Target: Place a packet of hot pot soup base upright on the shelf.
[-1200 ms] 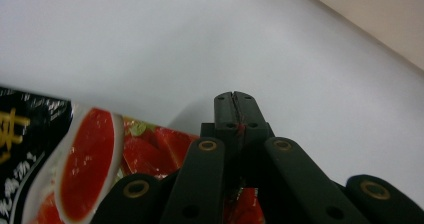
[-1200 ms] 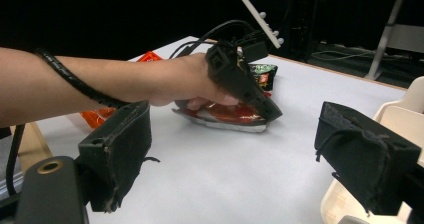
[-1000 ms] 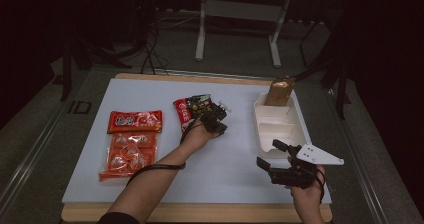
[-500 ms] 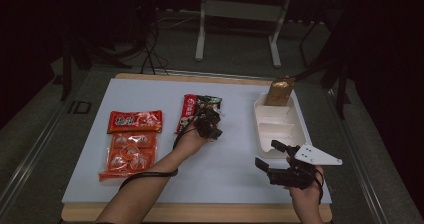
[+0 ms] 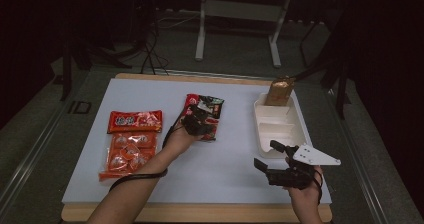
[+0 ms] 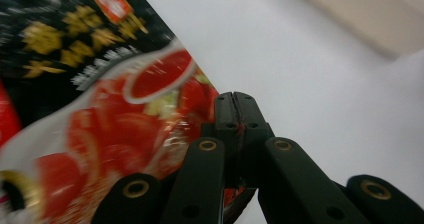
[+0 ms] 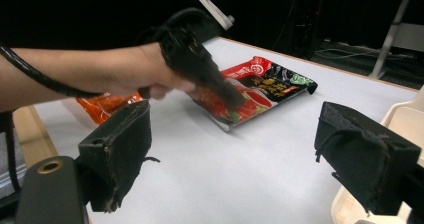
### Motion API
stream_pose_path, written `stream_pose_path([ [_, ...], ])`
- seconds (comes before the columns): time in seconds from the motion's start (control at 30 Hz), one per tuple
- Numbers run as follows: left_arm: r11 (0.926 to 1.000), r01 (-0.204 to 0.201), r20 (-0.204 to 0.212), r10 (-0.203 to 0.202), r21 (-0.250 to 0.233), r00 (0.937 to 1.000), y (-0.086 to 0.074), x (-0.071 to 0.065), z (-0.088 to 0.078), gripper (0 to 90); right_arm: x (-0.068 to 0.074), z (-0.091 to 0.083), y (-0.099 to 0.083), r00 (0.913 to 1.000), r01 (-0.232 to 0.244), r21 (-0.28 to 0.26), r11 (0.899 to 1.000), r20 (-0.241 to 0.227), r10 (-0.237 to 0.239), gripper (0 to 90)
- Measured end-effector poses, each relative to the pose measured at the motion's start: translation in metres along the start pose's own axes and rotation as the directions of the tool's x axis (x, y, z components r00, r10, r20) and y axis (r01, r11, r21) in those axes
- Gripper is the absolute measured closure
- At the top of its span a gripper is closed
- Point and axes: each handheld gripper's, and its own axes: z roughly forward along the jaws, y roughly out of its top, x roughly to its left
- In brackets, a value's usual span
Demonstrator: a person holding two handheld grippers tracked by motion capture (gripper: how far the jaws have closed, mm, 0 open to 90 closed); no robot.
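A red and black noodle packet (image 5: 206,109) lies on the white table top (image 5: 230,159), a little left of the middle. My left gripper (image 5: 199,125) rests on the packet's near edge. In the left gripper view its jaws (image 6: 235,109) stand shut, pinching the rim of the packet (image 6: 115,129). The right gripper view shows that hand and gripper (image 7: 200,59) pressing down on the packet (image 7: 260,86). My right gripper (image 5: 267,154) hovers open at the near right with nothing between its pads (image 7: 122,149).
A white compartment tray (image 5: 280,129) stands at the right, with a brown packet (image 5: 279,91) upright in its far end. A red snack packet (image 5: 135,121) and an orange bag of sweets (image 5: 127,151) lie at the left. Dark floor and stands surround the table.
My left hand has drawn slightly toward the near left with its gripper on the noodle packet, which has shifted and now lies flatter. The right gripper has kept still.
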Motion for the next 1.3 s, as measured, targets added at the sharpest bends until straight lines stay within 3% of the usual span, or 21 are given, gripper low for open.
stream_pose_path([
  [0.2,0.9954,0.074,-0.044,-0.077,-0.061,0.9961,-0.008,0.024,-0.032,90.0,-0.001,0.001,0.0,0.9999,-0.012,-0.016,1.0,-0.01,0.012,18.0],
  [0.33,0.987,0.132,-0.078,-0.139,-0.092,0.9872,-0.016,0.042,-0.044,90.0,0.0,0.0,0.001,0.9999,-0.011,-0.025,1.0,-0.012,0.011,17.6],
  [0.4,0.9851,0.142,-0.102,-0.152,-0.098,0.9832,-0.019,0.05,-0.045,90.0,0.001,0.001,0.001,1.0,-0.001,-0.017,1.0,-0.005,0.001,17.1],
  [0.5,0.9771,0.18,-0.123,-0.193,-0.114,0.9734,-0.022,0.061,-0.041,80.9,0.003,0.003,0.001,0.9999,0.015,-0.003,1.0,-0.004,-0.015,16.8],
  [0.53,0.9725,0.198,-0.124,-0.213,-0.123,0.9691,-0.022,0.065,-0.04,72.3,0.004,0.005,0.0,0.9998,0.019,0.003,1.0,-0.006,-0.019,16.8],
  [0.6,0.9686,0.215,-0.141,-0.232,-0.124,0.9623,-0.022,0.073,-0.036,67.9,0.004,0.005,0.0,0.9998,0.019,0.007,1.0,-0.01,-0.019,16.8],
  [0.67,0.9649,0.23,-0.132,-0.247,-0.126,0.9602,-0.02,0.082,-0.033,60.8,0.005,0.006,-0.001,0.9997,0.024,0.013,1.0,-0.01,-0.024,16.8],
  [0.73,0.9611,0.241,-0.136,-0.259,-0.135,0.9564,-0.018,0.087,-0.03,59.5,0.004,0.006,-0.001,0.9996,0.026,0.015,1.0,-0.011,-0.026,16.8],
  [0.8,0.9594,0.252,-0.127,-0.268,-0.126,0.9551,-0.015,0.093,-0.027,59.4,0.004,0.006,-0.001,0.9996,0.025,0.015,1.0,-0.01,-0.025,16.8],
  [0.97,0.9585,0.271,-0.11,-0.279,-0.09,0.9538,-0.008,0.102,-0.017,47.6,0.003,0.005,-0.002,0.9997,0.022,0.019,1.0,-0.015,-0.022,16.8],
  [1.0,0.9631,0.26,-0.113,-0.267,-0.071,0.9572,-0.007,0.103,-0.014,46.9,0.003,0.005,-0.002,0.9997,0.022,0.02,1.0,-0.015,-0.021,16.9],
  [1.07,0.9672,0.252,-0.135,-0.254,-0.036,0.9577,-0.005,0.103,-0.007,42.7,0.003,0.005,-0.002,0.9997,0.021,0.019,1.0,-0.015,-0.021,16.8],
  [1.13,0.968,0.249,-0.16,-0.251,-0.029,0.9547,-0.005,0.103,-0.003,42.7,0.003,0.005,-0.002,0.9996,0.023,0.02,1.0,-0.016,-0.023,16.8],
  [1.17,0.9673,0.252,-0.153,-0.253,-0.029,0.9552,-0.004,0.104,-0.002,44.0,0.003,0.005,-0.002,0.9996,0.023,0.021,1.0,-0.015,-0.023,16.8],
  [1.3,0.9552,0.296,-0.152,-0.294,-0.013,0.9436,-0.005,0.109,0.004,47.4,0.002,0.005,-0.002,0.9996,0.025,0.022,0.999,-0.016,-0.024,16.8],
])
